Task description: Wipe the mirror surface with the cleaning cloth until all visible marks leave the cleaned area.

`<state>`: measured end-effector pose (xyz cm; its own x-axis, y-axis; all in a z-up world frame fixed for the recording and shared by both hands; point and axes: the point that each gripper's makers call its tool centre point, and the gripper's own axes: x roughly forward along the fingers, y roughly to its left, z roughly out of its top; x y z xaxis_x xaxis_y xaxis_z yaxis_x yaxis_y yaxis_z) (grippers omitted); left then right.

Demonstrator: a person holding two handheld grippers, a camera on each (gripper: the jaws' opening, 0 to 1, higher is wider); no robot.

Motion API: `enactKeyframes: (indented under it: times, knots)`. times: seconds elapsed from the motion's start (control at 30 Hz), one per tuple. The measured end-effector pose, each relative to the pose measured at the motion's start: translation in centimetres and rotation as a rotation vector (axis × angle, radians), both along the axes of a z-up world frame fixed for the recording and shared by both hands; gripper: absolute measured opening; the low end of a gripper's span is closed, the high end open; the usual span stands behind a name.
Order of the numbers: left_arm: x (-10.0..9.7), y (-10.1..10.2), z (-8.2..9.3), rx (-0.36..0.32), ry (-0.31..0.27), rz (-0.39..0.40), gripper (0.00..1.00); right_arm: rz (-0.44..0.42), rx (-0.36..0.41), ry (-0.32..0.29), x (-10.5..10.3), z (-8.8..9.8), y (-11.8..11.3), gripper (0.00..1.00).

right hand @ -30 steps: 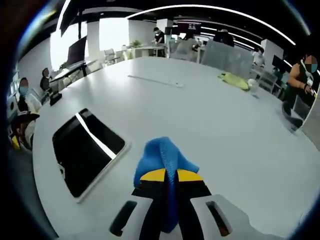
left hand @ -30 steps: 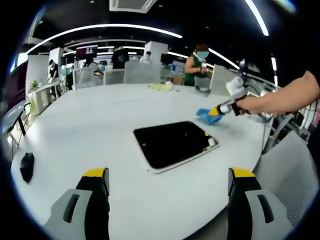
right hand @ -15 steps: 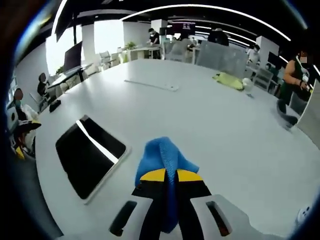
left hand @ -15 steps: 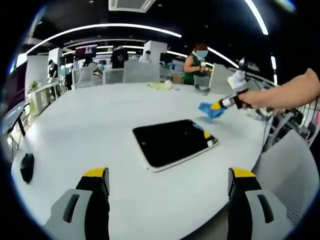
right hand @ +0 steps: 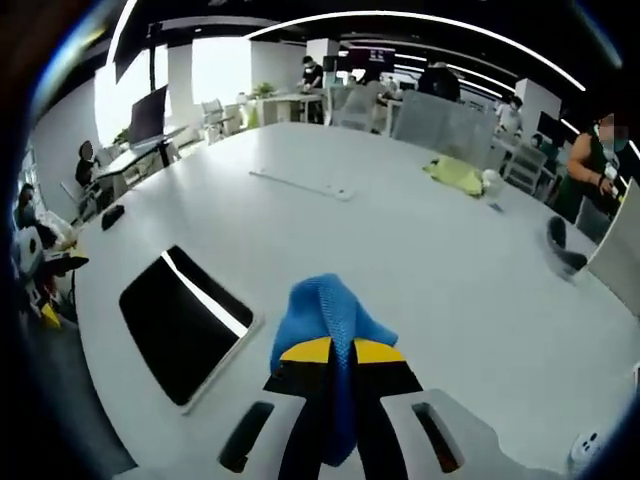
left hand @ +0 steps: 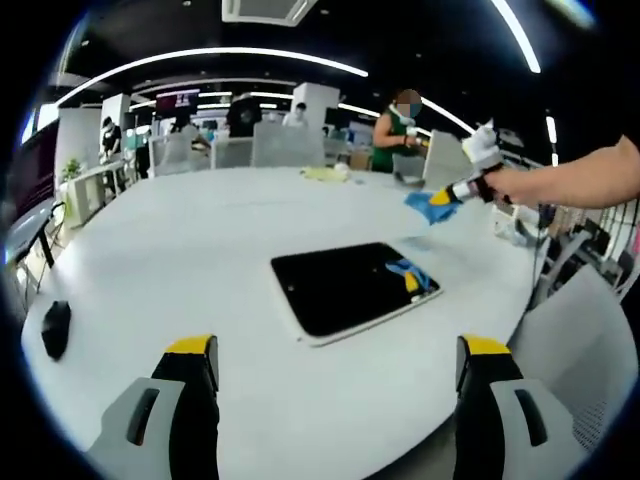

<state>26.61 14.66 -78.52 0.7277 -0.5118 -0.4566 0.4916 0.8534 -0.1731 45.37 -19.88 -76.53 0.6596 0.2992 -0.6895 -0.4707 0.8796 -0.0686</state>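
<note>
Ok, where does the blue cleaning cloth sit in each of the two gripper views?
Left gripper view: blue cleaning cloth upper right, held above the table by the right gripper, beyond the mirror.
Right gripper view: cloth bottom centre, pinched between that gripper's own jaws.
Shared landmark: the mirror, centre in the left gripper view, lower left in the right gripper view.

The cleaning cloth point(right hand: 325, 318) is showing bright blue with a fine woven texture. The mirror point(left hand: 350, 286) is appearing black in a white frame. The worktop point(left hand: 200, 250) is reading plain white. The right hand-held gripper point(right hand: 336, 352) is displaying yellow-tipped black jaws.
</note>
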Motion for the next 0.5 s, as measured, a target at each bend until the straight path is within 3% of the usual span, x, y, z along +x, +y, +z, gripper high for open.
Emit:
enactKeyframes:
  times: [0.5]
  knots:
    - [-0.27,-0.43,-0.09,0.010,0.001,-0.026,0.99,-0.012,0.013,0.032,-0.31,-0.59,0.66,0.01]
